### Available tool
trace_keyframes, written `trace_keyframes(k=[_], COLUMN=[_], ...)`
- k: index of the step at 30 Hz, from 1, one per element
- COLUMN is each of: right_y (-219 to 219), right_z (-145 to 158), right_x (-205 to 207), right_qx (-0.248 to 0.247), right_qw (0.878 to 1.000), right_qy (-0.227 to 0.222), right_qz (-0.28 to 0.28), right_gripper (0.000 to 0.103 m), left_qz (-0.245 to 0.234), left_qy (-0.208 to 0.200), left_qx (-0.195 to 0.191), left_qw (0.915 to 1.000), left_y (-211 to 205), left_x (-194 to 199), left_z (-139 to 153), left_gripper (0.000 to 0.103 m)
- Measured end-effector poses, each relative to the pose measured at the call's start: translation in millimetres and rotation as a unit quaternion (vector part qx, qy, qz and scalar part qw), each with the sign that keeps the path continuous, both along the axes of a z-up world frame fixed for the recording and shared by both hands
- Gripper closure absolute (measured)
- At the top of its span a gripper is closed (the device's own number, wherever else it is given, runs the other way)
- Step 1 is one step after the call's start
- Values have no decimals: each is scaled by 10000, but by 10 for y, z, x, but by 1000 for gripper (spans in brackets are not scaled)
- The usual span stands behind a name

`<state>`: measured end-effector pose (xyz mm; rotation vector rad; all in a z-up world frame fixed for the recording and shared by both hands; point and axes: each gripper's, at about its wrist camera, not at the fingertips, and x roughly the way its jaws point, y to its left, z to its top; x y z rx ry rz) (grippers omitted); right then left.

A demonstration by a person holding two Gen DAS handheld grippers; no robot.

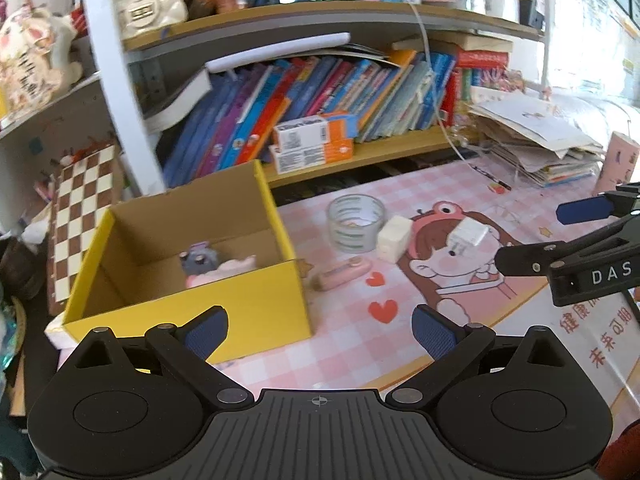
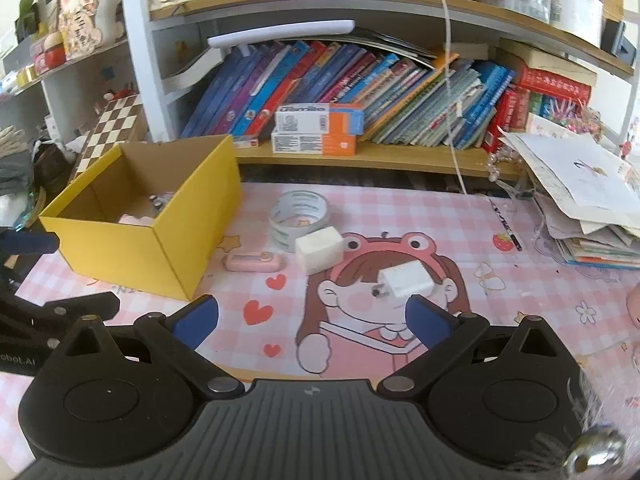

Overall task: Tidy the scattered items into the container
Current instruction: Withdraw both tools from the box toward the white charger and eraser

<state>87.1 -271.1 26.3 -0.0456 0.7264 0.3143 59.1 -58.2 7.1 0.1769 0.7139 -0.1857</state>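
1. Nearest to my cameras are the two tongs: my left gripper (image 1: 320,330) has its blue pads spread wide and holds nothing, and my right gripper (image 2: 312,320) is also spread wide and empty.
2. I take the yellow box (image 2: 120,240) as my landmark; it stands on the pink desk mat (image 2: 440,220), at the left side.
3. Inside the box I see a small grey toy (image 1: 199,261) and something pink (image 1: 230,270) beside it.
4. Just right of the box lies a pink eraser-like case (image 2: 255,263), near the box's front corner.
5. Further right of the box, a roll of clear tape (image 2: 299,218) lies flat, and a white block (image 2: 320,249) touches its near side.
6. Still further right of the box, a white charger plug (image 2: 405,279) lies apart from the block, just beyond the right finger (image 2: 427,322) of my right gripper.
7. In the left view, the right gripper reaches in from the right edge, well right of the box.
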Motion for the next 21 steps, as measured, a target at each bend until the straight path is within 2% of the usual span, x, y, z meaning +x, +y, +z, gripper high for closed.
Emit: trace_keyframes(k=[11,21], right_y=[-309,-416], right_z=[-65,-169], right_x=[86,245], right_qx=[155,184], right_qw=[9990,9980], right_qy=[73,105], right_qz=[-406,-590], right_gripper=[2,2], left_qz=[-492,-623], left_qy=[63,233], left_qx=[124,233], left_qw=[9987,9975], left_y=[-383,-527], left_x=[165,319], left_z=[-29,-117], left_gripper=[3,3])
